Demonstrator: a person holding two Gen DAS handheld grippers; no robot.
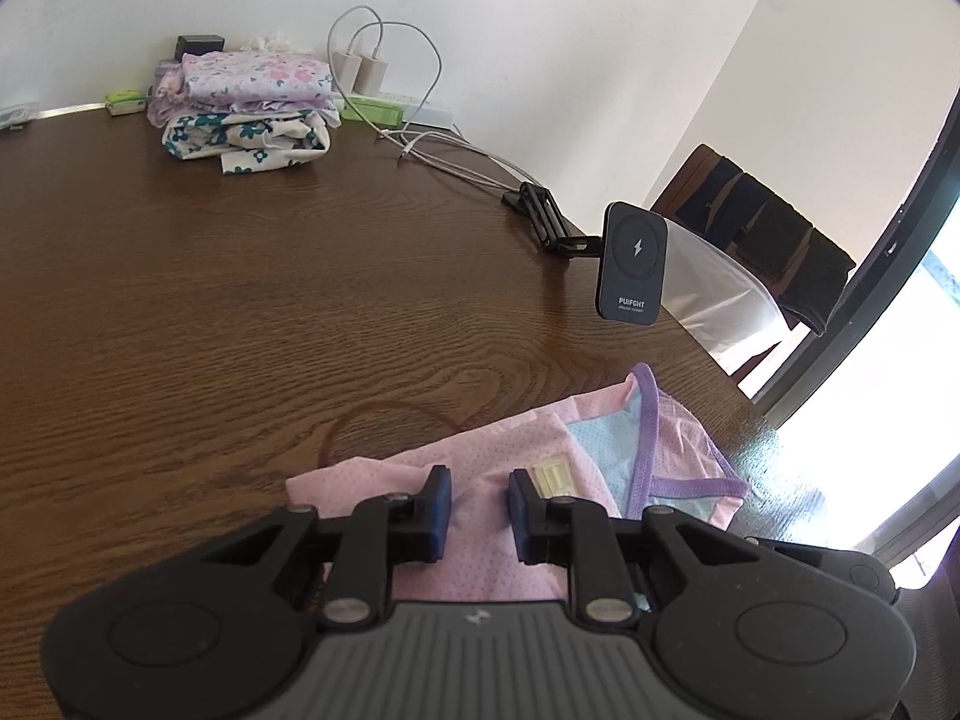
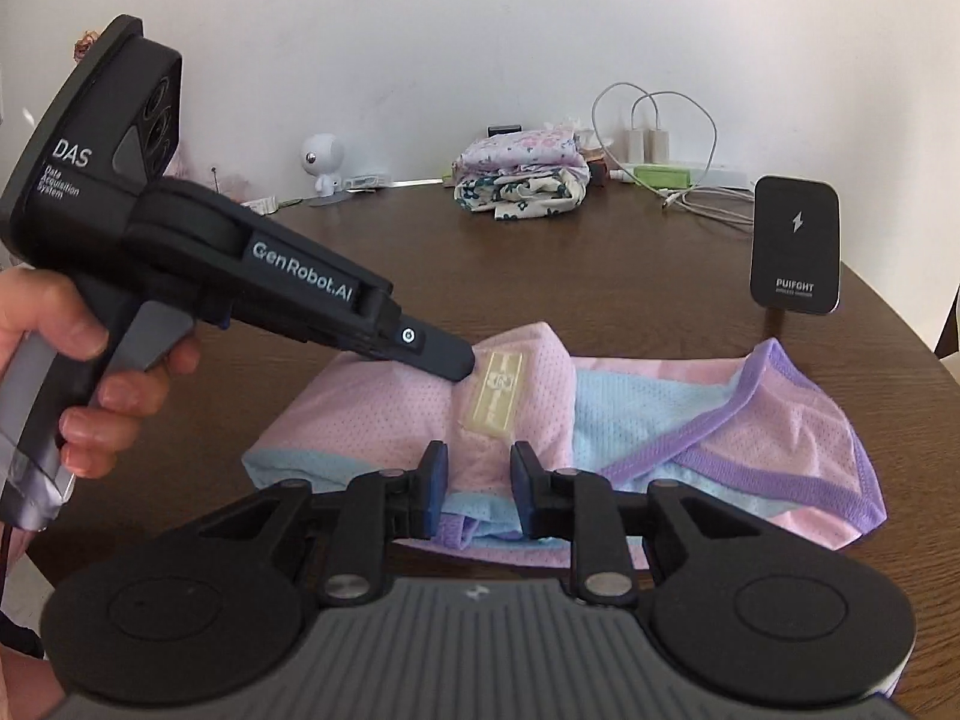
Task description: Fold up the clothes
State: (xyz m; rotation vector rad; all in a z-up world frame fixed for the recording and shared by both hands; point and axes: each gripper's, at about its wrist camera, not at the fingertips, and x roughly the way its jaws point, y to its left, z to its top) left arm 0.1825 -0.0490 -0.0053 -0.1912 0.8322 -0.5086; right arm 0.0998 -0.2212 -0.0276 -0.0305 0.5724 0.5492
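Our right tongs [image 2: 478, 489] stand narrowly apart over the near edge of the garment [image 2: 660, 420], nothing pinched; whether our left tongs [image 1: 478, 510], also slightly apart, press the cloth we cannot tell. The garment lies flat on the near counter [image 2: 390, 240], long axis running left to right. It is pink and pale blue mesh with purple binding and a yellowish label [image 2: 501, 393].

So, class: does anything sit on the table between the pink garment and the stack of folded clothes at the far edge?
Nothing visible does. Bare table lies between the pink garment and the folded stack. The phone charger stands off to the right.
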